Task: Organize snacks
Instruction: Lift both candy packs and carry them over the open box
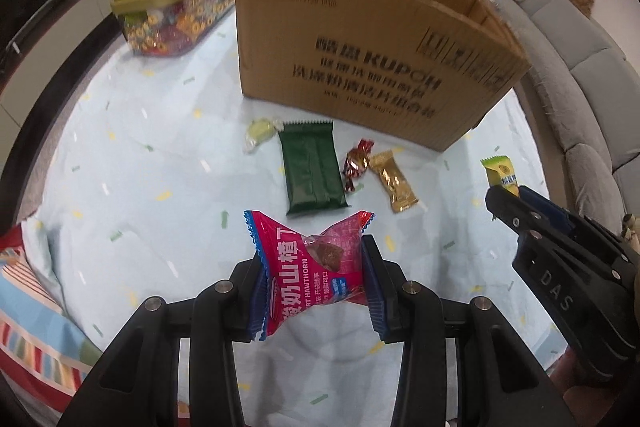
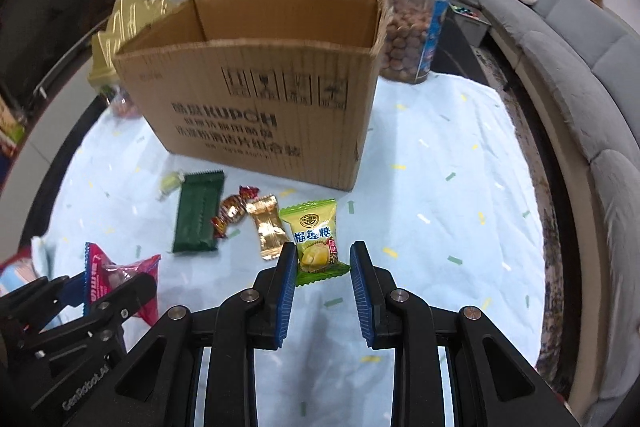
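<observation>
While the left wrist view looks steeply down, the left gripper (image 1: pixel 312 281) has its jaws pinched on a pink hawthorn snack packet (image 1: pixel 310 265), held clear above the pale blue cloth (image 1: pixel 140 187) on the tabletop, so the step in hand seems to be carrying picked-up snacks to the cardboard box (image 1: pixel 372 67) beyond. Left lying in front of the box are a dark green packet (image 1: pixel 312 171), a red foil candy (image 1: pixel 357 163), a gold packet (image 1: pixel 392 181) and a pale green candy (image 1: pixel 260 133). A gold-lidded jar (image 1: pixel 172 7) of sweets stands to the box's left, which this view shows best. At the right edge, the right gripper (image 1: pixel 505 201) shows from the side, closed on a yellow-green packet (image 1: pixel 500 175). From the right wrist view, that durian candy (image 2: pixel 316 241) sits at the left jaw, the jaws set narrow; whether both pads press it I cannot tell here. Only this view shows the box's open top and a tub of round snacks (image 2: pixel 408 35) behind it. Next, both grippers need to travel over the box's rim and open.
</observation>
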Available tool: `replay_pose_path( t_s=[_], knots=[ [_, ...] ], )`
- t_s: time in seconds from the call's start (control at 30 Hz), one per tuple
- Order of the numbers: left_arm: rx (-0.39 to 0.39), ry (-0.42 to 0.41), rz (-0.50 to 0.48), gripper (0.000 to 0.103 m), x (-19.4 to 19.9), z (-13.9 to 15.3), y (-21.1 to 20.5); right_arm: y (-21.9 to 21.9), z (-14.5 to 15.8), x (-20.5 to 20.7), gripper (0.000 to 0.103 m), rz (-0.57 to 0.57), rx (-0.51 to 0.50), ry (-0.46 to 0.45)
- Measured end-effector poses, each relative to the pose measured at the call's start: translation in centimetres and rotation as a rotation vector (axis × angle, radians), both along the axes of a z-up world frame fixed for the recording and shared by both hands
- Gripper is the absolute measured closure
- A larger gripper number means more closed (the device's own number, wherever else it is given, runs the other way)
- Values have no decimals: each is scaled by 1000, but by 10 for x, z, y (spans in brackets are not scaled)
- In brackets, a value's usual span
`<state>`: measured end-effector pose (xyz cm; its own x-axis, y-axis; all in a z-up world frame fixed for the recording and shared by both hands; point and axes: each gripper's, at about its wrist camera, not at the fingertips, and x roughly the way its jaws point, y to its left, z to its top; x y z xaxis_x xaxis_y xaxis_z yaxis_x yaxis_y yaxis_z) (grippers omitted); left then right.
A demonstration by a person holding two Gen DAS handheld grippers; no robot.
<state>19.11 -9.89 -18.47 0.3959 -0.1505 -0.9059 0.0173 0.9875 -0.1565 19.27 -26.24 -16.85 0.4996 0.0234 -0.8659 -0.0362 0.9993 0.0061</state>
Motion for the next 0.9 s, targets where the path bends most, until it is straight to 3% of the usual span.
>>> replay_pose_path(
  t_s=[0.9],
  knots=[
    [-49, -187, -116, 62, 29, 104, 31, 35, 99, -7, 75, -45, 17, -164]
  ],
)
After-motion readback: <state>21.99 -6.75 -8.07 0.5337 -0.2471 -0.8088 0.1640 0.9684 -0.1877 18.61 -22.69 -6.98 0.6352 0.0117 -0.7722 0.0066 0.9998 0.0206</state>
